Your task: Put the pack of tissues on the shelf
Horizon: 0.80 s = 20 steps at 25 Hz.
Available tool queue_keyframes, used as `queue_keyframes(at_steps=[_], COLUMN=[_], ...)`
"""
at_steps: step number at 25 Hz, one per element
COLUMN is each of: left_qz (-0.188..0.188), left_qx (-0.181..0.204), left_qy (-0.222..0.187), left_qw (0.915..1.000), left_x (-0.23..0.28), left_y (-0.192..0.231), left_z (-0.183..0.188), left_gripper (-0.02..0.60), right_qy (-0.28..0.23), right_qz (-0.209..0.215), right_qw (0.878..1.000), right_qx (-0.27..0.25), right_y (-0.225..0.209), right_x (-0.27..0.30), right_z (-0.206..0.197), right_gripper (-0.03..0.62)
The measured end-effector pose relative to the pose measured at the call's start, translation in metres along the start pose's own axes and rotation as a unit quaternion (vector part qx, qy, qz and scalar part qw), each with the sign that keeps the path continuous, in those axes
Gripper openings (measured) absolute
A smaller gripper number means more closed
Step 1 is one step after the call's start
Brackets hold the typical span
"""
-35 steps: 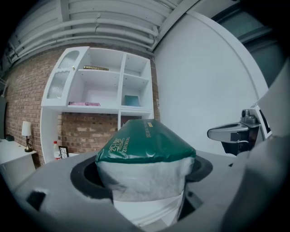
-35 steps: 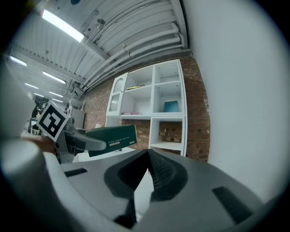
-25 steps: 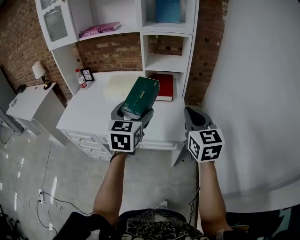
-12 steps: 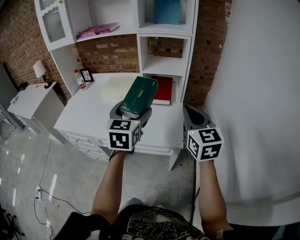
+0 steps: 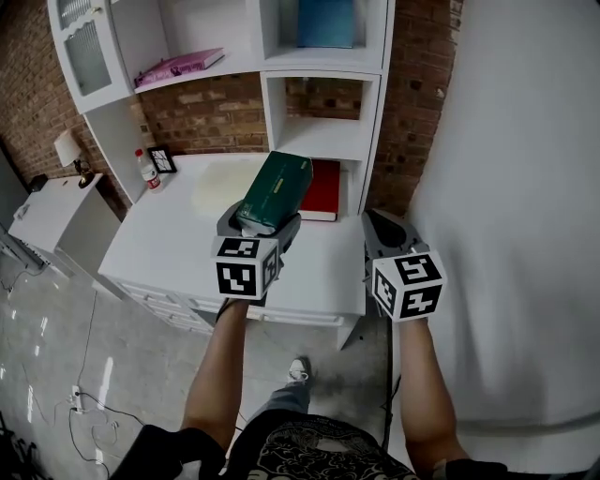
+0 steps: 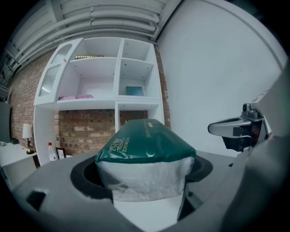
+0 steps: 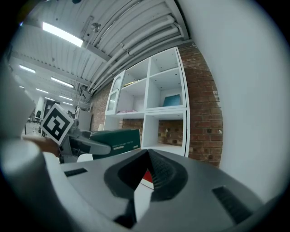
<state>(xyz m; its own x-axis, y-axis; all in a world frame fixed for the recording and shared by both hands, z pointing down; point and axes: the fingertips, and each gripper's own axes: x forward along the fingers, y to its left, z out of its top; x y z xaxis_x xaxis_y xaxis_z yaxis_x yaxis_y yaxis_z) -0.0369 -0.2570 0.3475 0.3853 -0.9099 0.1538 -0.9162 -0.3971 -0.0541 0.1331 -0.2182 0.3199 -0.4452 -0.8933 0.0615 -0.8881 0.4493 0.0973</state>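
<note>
A dark green pack of tissues with white ends sticks up and forward from my left gripper, which is shut on its lower end. In the left gripper view the pack fills the space between the jaws, facing the white shelf unit. It hangs above the white desk, in front of the shelf's low open compartment. My right gripper is to the right over the desk's corner, its jaws meeting at a point, shut with nothing in it.
A red book lies in the bottom shelf compartment. A bottle and a small picture frame stand at the desk's back left. A blue book and a pink one lie on higher shelves. A white wall is close on the right.
Both grippers and the view have moved forward toward the desk and shelf. The pack stays held in the left gripper; the right gripper stays shut.
</note>
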Motion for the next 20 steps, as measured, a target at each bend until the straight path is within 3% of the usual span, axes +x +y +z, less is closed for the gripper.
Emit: queue_keyframes(at_steps=[20], left_qz=[-0.071], left_qx=[-0.004], left_qy=[-0.002], left_qw=[0.9974], left_x=[0.173], left_y=[0.067], left_z=[0.025], left_gripper=[0.451], right_qy=[0.028], right_qz=[-0.043], right_qw=[0.999], right_qx=[-0.013], right_y=[-0.06], right_x=[0.167], right_z=[0.013], right_gripper=[0.003])
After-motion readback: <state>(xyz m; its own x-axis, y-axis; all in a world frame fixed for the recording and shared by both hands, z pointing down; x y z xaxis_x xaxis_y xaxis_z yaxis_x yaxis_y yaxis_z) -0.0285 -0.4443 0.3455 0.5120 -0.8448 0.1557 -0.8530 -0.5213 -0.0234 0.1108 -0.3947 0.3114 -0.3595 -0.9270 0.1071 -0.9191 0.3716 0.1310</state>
